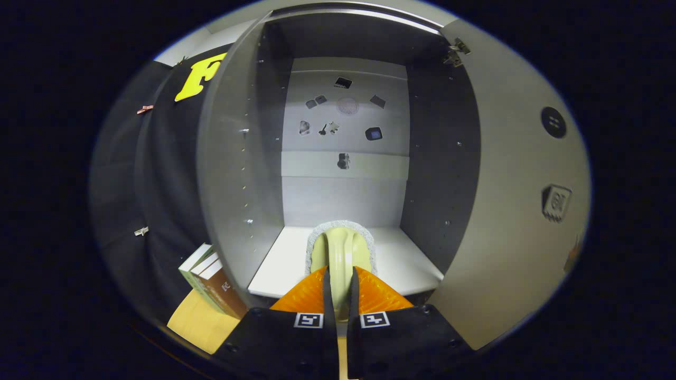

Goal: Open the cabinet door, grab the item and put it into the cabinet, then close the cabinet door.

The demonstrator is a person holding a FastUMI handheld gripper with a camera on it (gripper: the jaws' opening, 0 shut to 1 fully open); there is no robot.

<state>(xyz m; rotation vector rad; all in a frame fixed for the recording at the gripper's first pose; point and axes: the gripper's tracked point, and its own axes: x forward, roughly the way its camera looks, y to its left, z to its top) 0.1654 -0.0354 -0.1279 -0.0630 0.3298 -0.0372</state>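
Observation:
My gripper (338, 287) is shut on a pale yellow-green brush (340, 253), both fingers pressing its arched handle. The brush's pale, fuzzy-edged head sticks out ahead of the fingertips, over the front of the cabinet's white bottom shelf (406, 264). The grey cabinet (232, 158) stands straight ahead with its inside in full view. Its door (517, 184) is swung wide open to the right of the fingers, hinge (455, 53) at the top. Small stickers dot the cabinet's back wall (343, 121).
Two or three books (211, 279) lean against the cabinet's left side wall, on a light wooden tabletop (198, 322). Black cloth hangs to the left of the cabinet. On the door's inner face are a round black fitting (553, 122) and a square tag (556, 202).

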